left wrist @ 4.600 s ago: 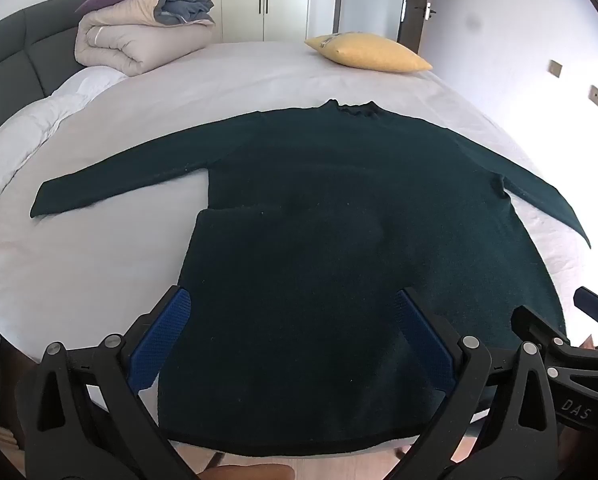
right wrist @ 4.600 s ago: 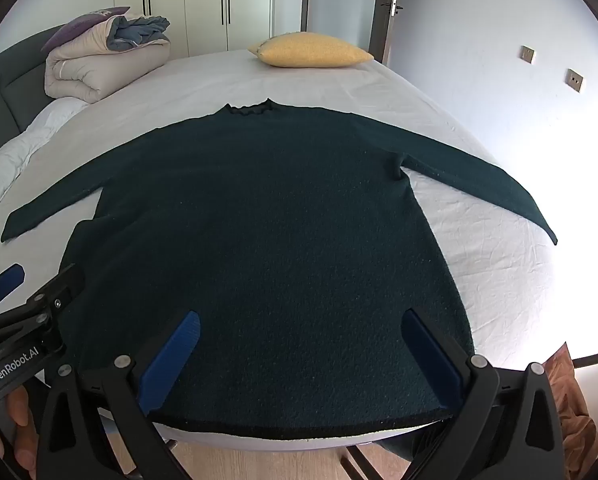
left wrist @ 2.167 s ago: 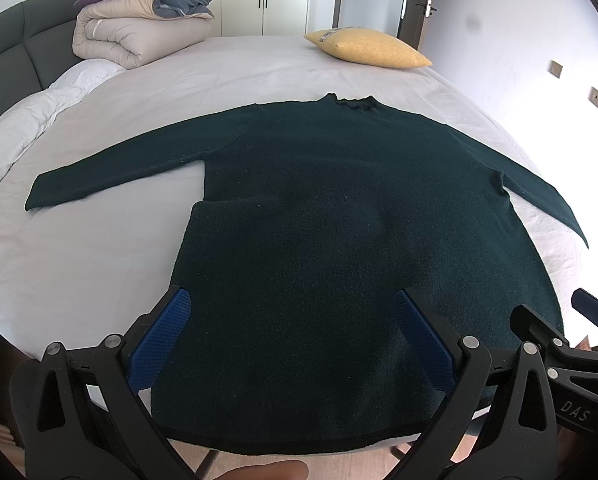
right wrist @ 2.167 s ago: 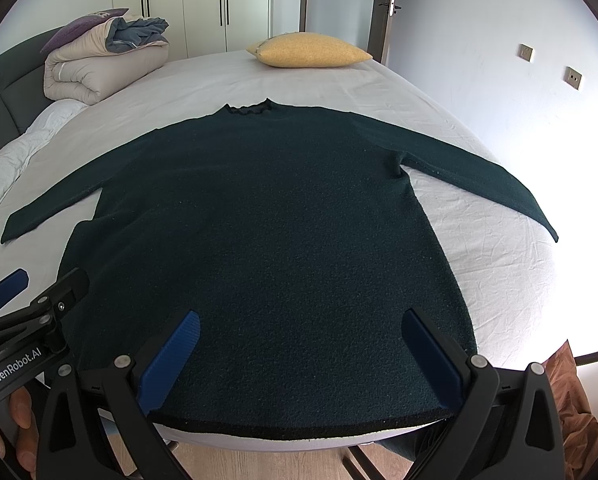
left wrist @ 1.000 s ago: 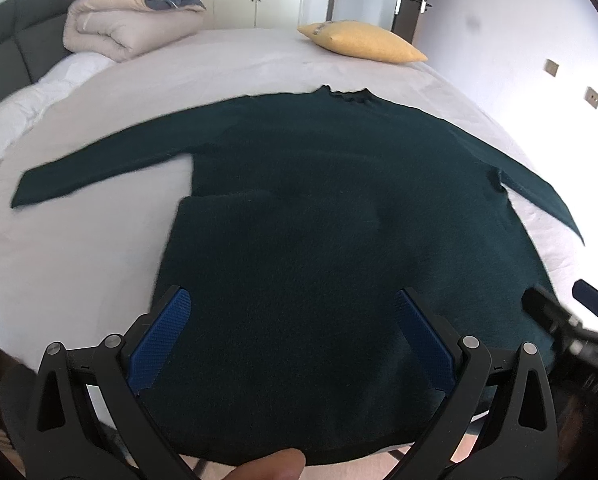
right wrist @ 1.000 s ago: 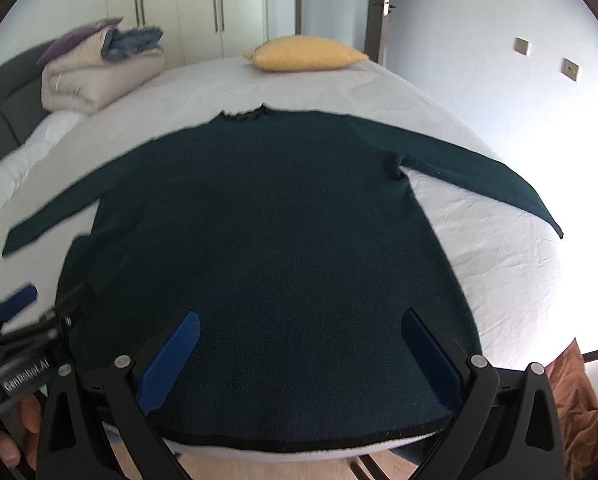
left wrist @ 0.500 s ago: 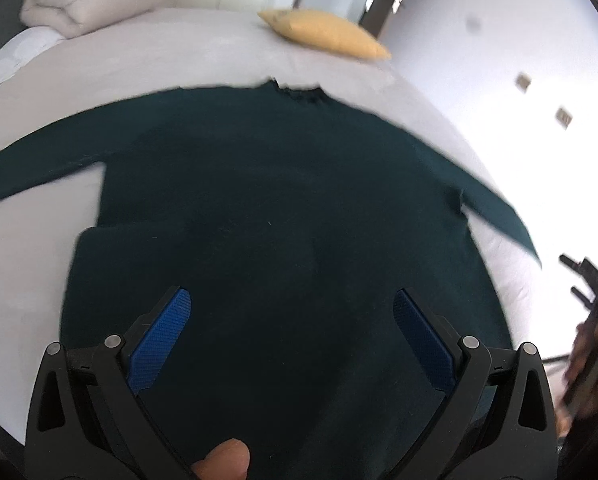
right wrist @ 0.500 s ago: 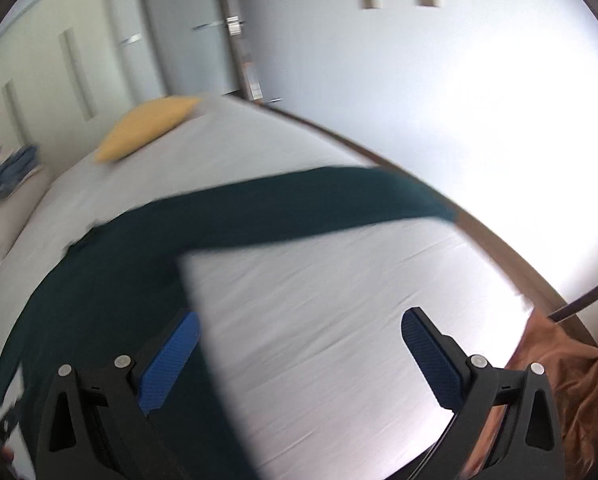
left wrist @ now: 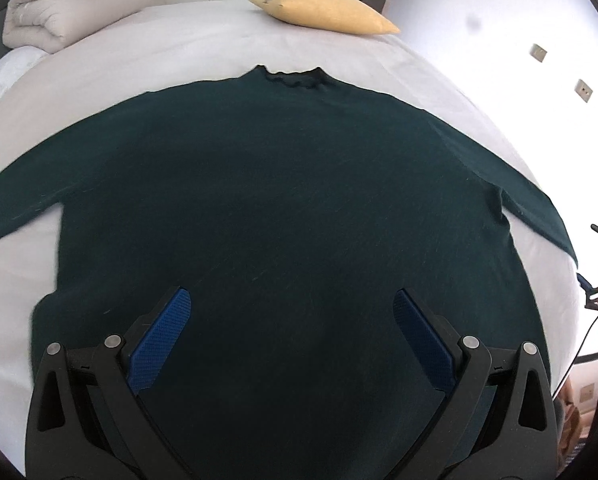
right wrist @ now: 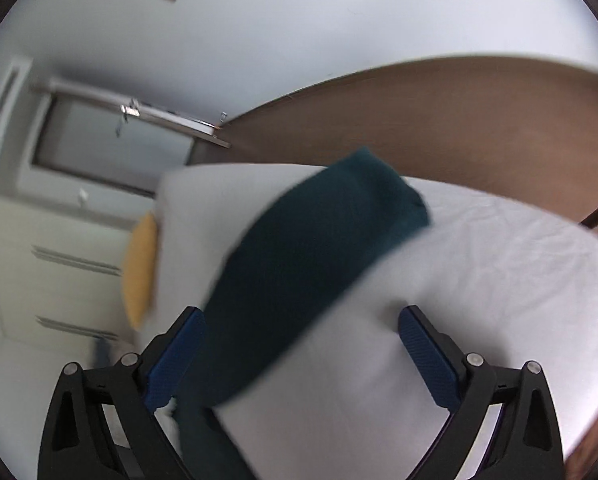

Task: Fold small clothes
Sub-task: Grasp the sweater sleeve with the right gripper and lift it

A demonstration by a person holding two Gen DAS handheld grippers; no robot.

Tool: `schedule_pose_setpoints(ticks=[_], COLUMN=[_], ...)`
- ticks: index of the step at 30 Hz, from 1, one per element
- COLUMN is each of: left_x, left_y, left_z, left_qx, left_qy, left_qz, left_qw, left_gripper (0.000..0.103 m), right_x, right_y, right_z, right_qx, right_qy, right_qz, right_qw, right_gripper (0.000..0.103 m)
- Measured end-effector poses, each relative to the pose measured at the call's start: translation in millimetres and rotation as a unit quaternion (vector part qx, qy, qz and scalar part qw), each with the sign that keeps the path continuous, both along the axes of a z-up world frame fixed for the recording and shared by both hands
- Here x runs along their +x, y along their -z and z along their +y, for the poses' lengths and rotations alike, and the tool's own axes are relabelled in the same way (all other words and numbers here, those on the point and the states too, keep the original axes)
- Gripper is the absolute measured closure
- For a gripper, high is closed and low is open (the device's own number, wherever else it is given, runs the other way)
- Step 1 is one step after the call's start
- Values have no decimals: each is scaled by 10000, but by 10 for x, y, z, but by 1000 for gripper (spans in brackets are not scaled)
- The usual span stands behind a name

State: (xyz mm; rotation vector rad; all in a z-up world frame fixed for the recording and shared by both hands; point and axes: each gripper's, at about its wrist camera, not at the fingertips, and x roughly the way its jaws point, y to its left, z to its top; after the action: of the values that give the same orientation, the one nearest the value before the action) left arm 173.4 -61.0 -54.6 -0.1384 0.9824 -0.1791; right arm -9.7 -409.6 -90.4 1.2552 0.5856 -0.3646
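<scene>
The dark green long-sleeved knit sweater [left wrist: 291,216] lies flat, front up, on the white-sheeted bed [left wrist: 147,52], collar away from the left gripper [left wrist: 291,334], which hovers spread and empty over the hem. The right gripper [right wrist: 301,354], also spread and holding nothing, sits over the right sleeve [right wrist: 319,248], whose long axis runs ahead and rightward to the cuff near the bed edge; judged nearer, it suits a first sleeve fold. Yellow pillow [left wrist: 323,12] and folded beige duvet [left wrist: 71,12] lie well beyond the collar.
</scene>
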Motion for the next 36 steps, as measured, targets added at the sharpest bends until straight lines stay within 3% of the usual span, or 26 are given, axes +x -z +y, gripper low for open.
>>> schedule_pose_setpoints(ticks=[9, 15, 18, 20, 23, 28, 31, 34, 36], left_x=[149, 140, 194, 224, 343, 594, 744, 851, 899], left_y=[241, 254, 280, 284, 277, 185, 105, 11, -72], left_z=[-135, -39, 42, 82, 136, 292, 385, 490, 568], left_qx=[-98, -199, -303, -340, -316, -500, -568, -725, -664], left_qy=[108, 126, 66, 44, 3, -119, -151, -206, -337], left_qz=[89, 29, 45, 51, 50, 65, 15, -80, -224], left_qw=[9999, 9997, 9995, 9994, 9995, 9987, 9983, 9971, 9970], left_gripper=[0, 0, 0, 0, 0, 0, 0, 0, 0], right_x=[258, 94, 38, 33, 111, 390, 672, 1099, 1431], right_y=[216, 336, 387, 414, 430, 159, -147, -528, -736], right_z=[-166, -269, -318, -357, -432, -342, -121, 369, 872], right_qx=[731, 956, 853, 795, 714, 57, -620, -1420, -1953], right_qy=[282, 864, 1028, 1082, 1019, 809, 325, -474, -1175], right_qz=[-379, -933, -903, -820, -661, -362, -222, -149, -144], right_qw=[9962, 9873, 9869, 9875, 9900, 9960, 9973, 9886, 9736], right_gripper=[15, 26, 44, 64, 86, 92, 92, 93, 93])
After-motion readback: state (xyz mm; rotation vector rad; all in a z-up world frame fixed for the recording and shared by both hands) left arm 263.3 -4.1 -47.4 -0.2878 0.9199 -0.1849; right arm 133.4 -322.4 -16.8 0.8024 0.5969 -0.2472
